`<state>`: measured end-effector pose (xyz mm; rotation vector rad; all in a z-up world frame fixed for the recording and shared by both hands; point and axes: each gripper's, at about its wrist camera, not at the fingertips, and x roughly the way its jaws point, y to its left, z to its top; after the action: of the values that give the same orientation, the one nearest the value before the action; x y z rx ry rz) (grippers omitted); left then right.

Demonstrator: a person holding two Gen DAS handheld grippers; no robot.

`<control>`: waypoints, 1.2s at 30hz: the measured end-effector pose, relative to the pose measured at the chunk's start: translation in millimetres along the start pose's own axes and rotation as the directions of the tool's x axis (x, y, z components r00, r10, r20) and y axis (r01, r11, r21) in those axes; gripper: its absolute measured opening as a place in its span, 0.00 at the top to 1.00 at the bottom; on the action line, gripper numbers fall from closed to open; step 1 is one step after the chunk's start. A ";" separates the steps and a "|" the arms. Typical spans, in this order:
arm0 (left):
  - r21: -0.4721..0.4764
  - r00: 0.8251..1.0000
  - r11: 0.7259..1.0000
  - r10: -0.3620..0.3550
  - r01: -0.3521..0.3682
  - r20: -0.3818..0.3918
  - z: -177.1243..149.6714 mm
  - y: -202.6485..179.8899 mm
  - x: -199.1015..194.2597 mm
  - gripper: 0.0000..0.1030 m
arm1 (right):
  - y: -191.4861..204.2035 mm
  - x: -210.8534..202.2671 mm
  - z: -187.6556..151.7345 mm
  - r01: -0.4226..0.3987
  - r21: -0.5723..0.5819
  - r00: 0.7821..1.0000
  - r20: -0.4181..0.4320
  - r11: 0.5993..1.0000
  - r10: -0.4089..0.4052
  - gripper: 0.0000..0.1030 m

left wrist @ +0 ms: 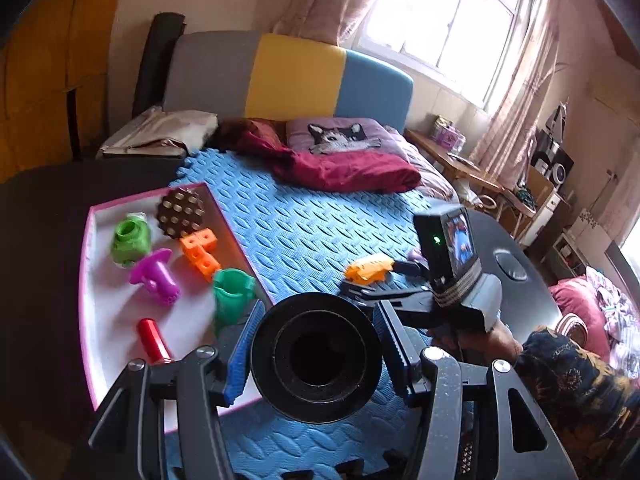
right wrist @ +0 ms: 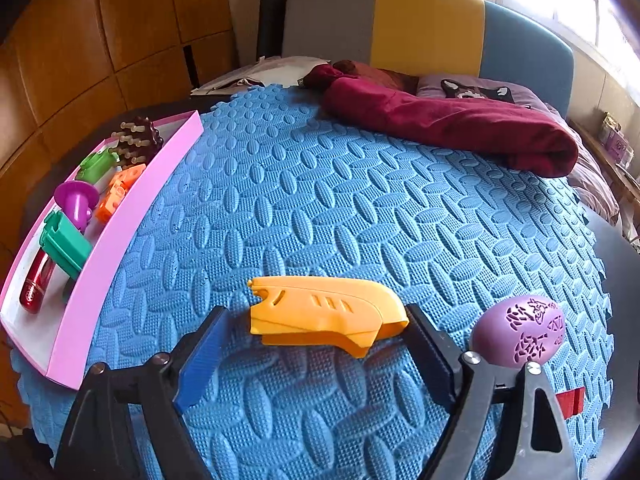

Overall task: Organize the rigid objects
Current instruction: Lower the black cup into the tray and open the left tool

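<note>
Orange shell (right wrist: pixel 324 316) lies loose between right claw (right wrist: pixel 316 344) fingers

Blue foam mat (right wrist: pixel 320 200) carrying pink tray (right wrist: pixel 120 216) (left edge), yellow-orange shell (right wrist: pixel 320 312) and purple egg (right wrist: pixel 520 332) near front edge.

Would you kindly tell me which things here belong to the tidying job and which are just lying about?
Part of the job:
- pink tray
- black ring, gripped by left gripper
- orange piece, between the open right gripper
- purple egg

Lying about:
- red blanket
- dog pillow
- blue mat
</note>
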<state>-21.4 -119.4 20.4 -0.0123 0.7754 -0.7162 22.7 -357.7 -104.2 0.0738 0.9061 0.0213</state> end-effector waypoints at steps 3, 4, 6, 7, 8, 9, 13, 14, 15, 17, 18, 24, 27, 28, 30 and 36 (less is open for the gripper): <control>-0.026 0.999 0.999 0.037 -0.036 0.029 5.3 17.8 -12.7 0.44 | 1.8 0.0 -0.2 0.007 -0.005 1.000 0.001 1.000 -0.007 0.15; -0.041 0.998 0.998 0.057 -0.055 0.041 7.2 25.9 -18.5 0.44 | 1.7 -0.1 -0.4 0.008 -0.005 1.000 0.001 1.000 -0.008 0.15; -0.078 0.994 0.993 0.092 -0.087 0.059 10.5 43.8 -29.4 0.44 | 2.0 0.0 -0.6 0.008 -0.006 1.000 0.001 1.000 -0.008 0.15; -0.098 0.992 0.990 0.111 -0.104 0.066 11.0 53.5 -34.5 0.44 | 2.0 -0.1 -0.6 0.008 -0.006 1.000 0.001 1.000 -0.008 0.15; -0.114 0.989 0.986 0.128 -0.120 0.070 11.2 62.0 -38.6 0.44 | 2.1 -0.1 -0.6 0.008 -0.006 1.000 0.001 1.000 -0.008 0.15; -0.134 0.986 0.981 0.149 -0.139 0.070 10.1 72.5 -42.9 0.45 | 2.1 0.0 -0.6 0.009 -0.006 1.000 0.001 1.000 -0.009 0.15; -0.223 0.981 0.958 0.191 -0.179 0.034 -2.5 109.6 -49.9 0.45 | 1.9 -0.2 -0.6 0.008 -0.006 1.000 0.001 1.000 -0.008 0.15; -0.249 0.981 0.952 0.191 -0.179 0.023 -7.5 117.8 -50.7 0.45 | 2.1 0.0 -0.6 0.008 -0.006 1.000 0.001 1.000 -0.008 0.15; -0.270 0.982 0.947 0.186 -0.176 0.013 -11.9 124.7 -50.9 0.45 | 2.1 -0.1 -0.6 0.008 -0.006 1.000 0.001 1.000 -0.008 0.15; -0.312 0.985 0.936 0.171 -0.164 -0.006 -20.1 135.3 -49.3 0.45 | 2.0 -0.2 -0.6 0.009 -0.006 1.000 0.002 1.000 -0.009 0.15; -0.327 0.987 0.933 0.157 -0.153 -0.014 -22.6 138.8 -47.8 0.45 | 2.1 -0.1 -0.6 0.008 -0.006 1.000 0.001 1.000 -0.008 0.15; -0.357 0.993 0.926 0.116 -0.119 -0.031 -25.5 140.8 -36.7 0.45 | 2.2 0.0 -0.7 0.009 -0.006 1.000 0.002 1.000 -0.009 0.15; -0.356 0.993 0.928 0.099 -0.113 -0.056 -25.8 139.9 -26.9 0.45 | 2.2 -0.2 -0.8 0.009 -0.006 1.000 0.002 1.000 -0.009 0.15; -0.344 0.993 0.931 0.099 -0.117 -0.070 -27.0 138.1 -23.2 0.45 | 2.0 -0.2 -0.8 0.009 -0.006 1.000 0.002 1.000 -0.009 0.15; -0.319 0.991 0.940 0.098 -0.124 -0.094 -29.3 134.6 -17.4 0.45 | 2.2 -0.2 -0.9 0.010 -0.006 1.000 0.002 1.000 -0.010 0.15; -0.264 0.980 0.949 0.140 -0.174 -0.142 -30.1 132.4 10.5 0.45 | 2.3 -0.3 -1.0 0.010 -0.006 1.000 0.002 1.000 -0.010 0.15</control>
<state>42.0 -16.9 -43.0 -0.1585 0.9777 -0.4561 21.8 -355.3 -104.4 0.0633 0.9039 0.0149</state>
